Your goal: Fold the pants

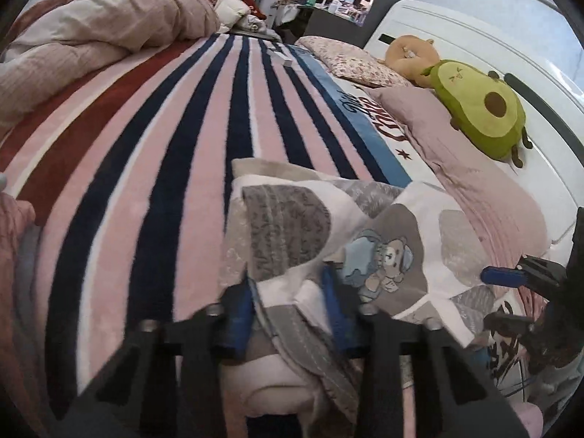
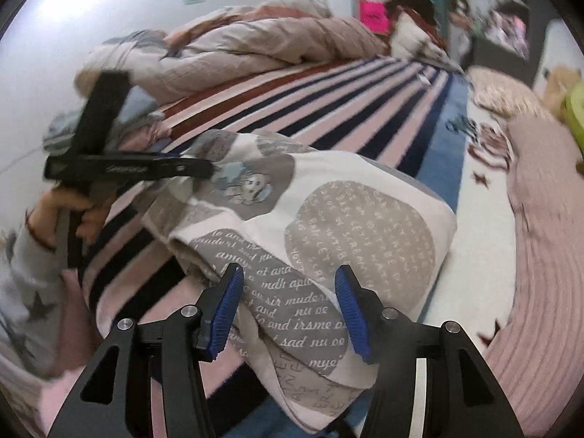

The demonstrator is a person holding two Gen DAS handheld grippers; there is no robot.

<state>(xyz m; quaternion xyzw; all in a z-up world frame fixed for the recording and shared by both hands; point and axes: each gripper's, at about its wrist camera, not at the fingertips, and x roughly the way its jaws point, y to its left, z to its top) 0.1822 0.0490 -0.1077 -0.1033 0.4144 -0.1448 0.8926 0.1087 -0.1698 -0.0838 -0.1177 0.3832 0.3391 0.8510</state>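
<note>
I hold 2 grippers over a bed covered by a striped blanket [image 1: 153, 168] in pink, navy and dark red. The pants [image 2: 328, 226], white with grey patches of printed lettering and a small bear cartoon, lie bunched in a thick folded heap on the blanket, near the blue band along its edge.

My left gripper [image 1: 292, 306] has its blue pads drawn in close on a fold of the pants; cloth fills the gap between them and bulges out on both sides, so it grips that fold. In the right wrist view the same gripper reaches the far left corner of the heap, and my hand [image 2: 69, 211] in a pale sleeve wraps its handle.

My right gripper [image 2: 290, 306] stands about half open. Its 2 blue pads straddle the near end of the heap, with clear space between each pad and the cloth, so it has hold of nothing.

A crumpled beige duvet [image 1: 98, 36] lies at the far side of the bed. An avocado plush [image 1: 481, 106] rests by a pink pillow [image 1: 456, 153] beside the white headboard [image 1: 474, 36].
</note>
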